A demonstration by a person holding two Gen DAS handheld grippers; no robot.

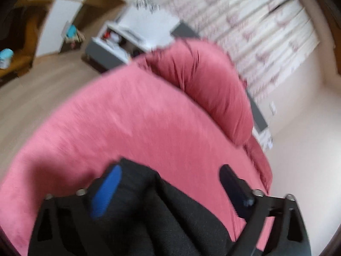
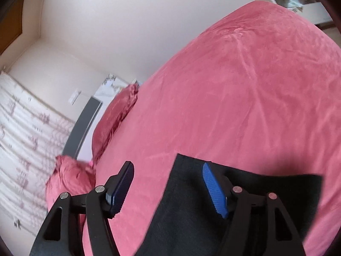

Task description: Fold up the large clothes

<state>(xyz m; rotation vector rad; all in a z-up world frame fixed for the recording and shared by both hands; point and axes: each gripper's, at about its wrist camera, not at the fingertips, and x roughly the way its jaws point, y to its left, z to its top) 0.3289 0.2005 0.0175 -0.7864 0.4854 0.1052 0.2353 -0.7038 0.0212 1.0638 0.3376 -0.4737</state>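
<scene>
1. Dark charcoal knit garment [image 2: 191, 209] lay on the pink plush bedspread [image 2: 245, 85], under both tools.
2. My left gripper [image 1: 170, 192] stood released, cloth loose between its jaws.
3. My right gripper [image 2: 168, 189] likewise released, nothing pinched.
4. Best to smooth the edges square, I judged, before regrasping.

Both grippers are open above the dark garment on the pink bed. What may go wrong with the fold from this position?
1. The left gripper is open with a raised ridge of the dark garment between its fingers; closing here may pinch several layers and spoil the fold.
2. The right gripper sits over the garment's corner, one finger above the bare pink bedcover; it may catch the cover too.
3. The left view is blurred, so the edges are uncertain.
</scene>
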